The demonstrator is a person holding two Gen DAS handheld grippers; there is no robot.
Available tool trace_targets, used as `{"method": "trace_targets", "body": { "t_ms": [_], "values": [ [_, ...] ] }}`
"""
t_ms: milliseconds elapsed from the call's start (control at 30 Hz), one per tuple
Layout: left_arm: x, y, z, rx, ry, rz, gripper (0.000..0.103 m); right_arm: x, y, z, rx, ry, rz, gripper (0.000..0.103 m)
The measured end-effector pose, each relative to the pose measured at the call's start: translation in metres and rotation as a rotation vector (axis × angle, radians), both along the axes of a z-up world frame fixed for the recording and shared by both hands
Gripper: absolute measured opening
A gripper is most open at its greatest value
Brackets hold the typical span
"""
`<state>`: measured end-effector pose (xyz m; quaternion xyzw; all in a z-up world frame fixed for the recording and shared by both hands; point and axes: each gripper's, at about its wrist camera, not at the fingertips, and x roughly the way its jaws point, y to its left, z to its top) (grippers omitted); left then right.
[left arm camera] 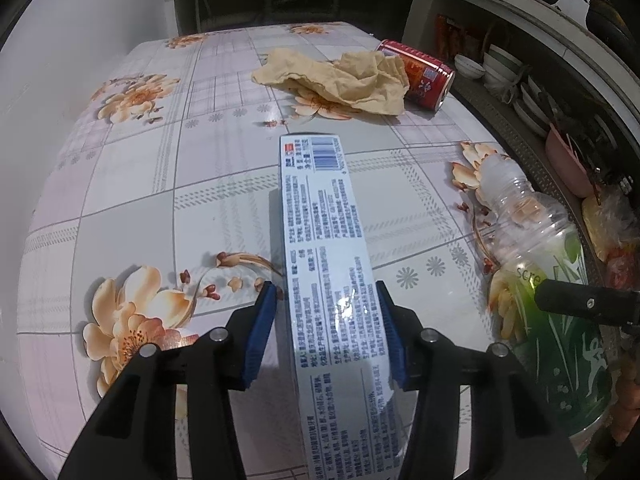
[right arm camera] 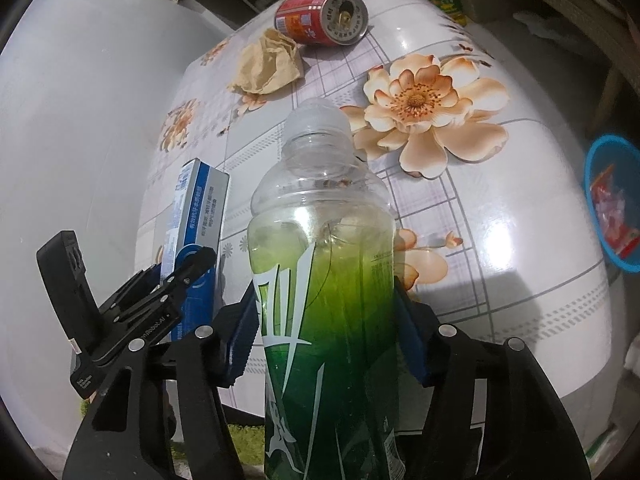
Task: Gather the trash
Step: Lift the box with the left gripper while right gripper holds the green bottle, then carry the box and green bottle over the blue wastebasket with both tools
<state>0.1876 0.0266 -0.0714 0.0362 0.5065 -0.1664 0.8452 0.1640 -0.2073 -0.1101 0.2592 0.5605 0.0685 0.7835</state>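
1. Tabletop [left arm camera: 132, 200]: a glossy cloth printed with a grey grid and peach flowers covers it. All the loose trash lies on it; a white wall stands to its left in the left wrist view.

2. Bottle [right arm camera: 324, 264]: a clear plastic bottle with a green label, white lettering and a pale cap. It stands lengthwise between the blue pads of the right gripper [right arm camera: 326, 328], cap pointing away from the camera. The pads sit against both of its sides at about half spread, so the right gripper pinches the bottle. In the left wrist view the bottle [left arm camera: 536, 264] appears at the right edge of the tabletop.

3. Carton [left arm camera: 332, 280]: a long, narrow white box with blue print and a barcode at its far end. It runs forward between the blue pads of the left gripper [left arm camera: 326, 332]. The right pad [left arm camera: 390, 344] touches its edge; a sliver of shadow shows beside the left pad, so whether the jaws press it fully cannot be told. Seen from the right wrist, the carton [right arm camera: 200, 216] rises tilted just left of the bottle.

4. Paper [left arm camera: 336, 80]: a crumpled tan sheet at the far end of the tabletop, well apart from both grippers.

5. Can [left arm camera: 420, 74]: a red drinks can on its side, touching the paper's right edge, its opened top facing the right wrist camera.
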Motion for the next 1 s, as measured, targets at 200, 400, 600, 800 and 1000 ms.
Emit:
{"method": "trace_targets", "body": {
  "t_ms": [200,400,600,800,1000],
  "values": [
    [0.002,0.003,-0.002,-0.004,0.005,0.012,0.043,-0.002,-0.002,0.001,-0.001,-0.004,-0.001,0.057],
    [0.001,0.003,-0.002,-0.009,0.002,0.016,0.041,-0.003,-0.002,0.001,0.0,-0.009,-0.003,0.056],
    [0.003,0.007,0.0,-0.02,-0.004,0.026,0.032,-0.004,-0.002,0.002,0.001,-0.01,-0.002,0.056],
    [0.0,0.009,0.004,-0.028,-0.012,0.03,0.032,-0.009,-0.004,0.005,0.008,-0.021,-0.006,0.056],
    [-0.005,0.013,0.011,-0.053,-0.031,0.025,0.032,-0.015,-0.006,0.008,0.013,-0.028,-0.024,0.056]
  ]
}}
